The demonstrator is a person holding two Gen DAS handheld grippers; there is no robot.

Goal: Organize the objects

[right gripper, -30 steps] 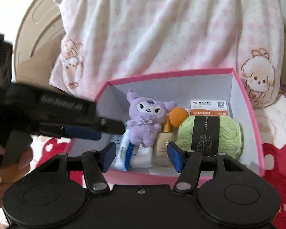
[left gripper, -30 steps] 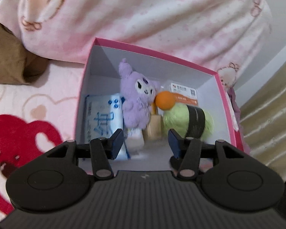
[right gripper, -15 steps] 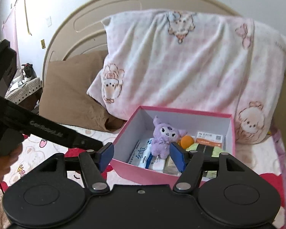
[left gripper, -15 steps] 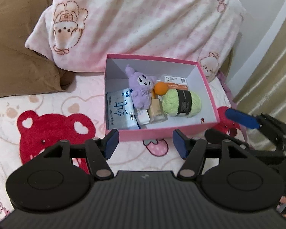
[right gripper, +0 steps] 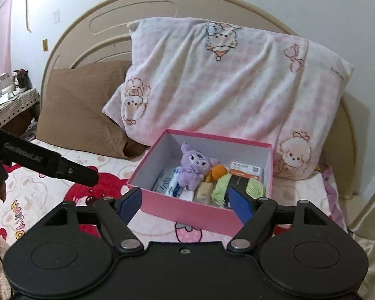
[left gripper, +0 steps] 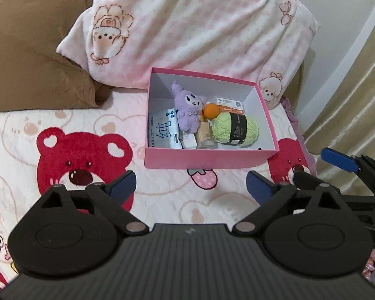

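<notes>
The pink box [left gripper: 207,161] looks like smooth matt cardboard, white inside, on a fleecy printed bedspread [left gripper: 62,135]. At its twelve o'clock leans a plush cloth pillow [left gripper: 200,30]. Inside, the purple toy [left gripper: 188,111] is furry, the green yarn [left gripper: 235,130] fibrous with a paper band, the tissue pack [left gripper: 163,132] glossy plastic.

Lighting: soft, even indoor light, moderately bright; no glare. Shadows: faint, under the pink pillow [left gripper: 192,32] and inside the pink box [left gripper: 207,161] along its near wall. Sharpness: centre fairly crisp, slight softness overall. Distortion: strong fisheye bending at edges; headboard [right gripper: 92,32] curves; dark vignette in corners of both views.
</notes>
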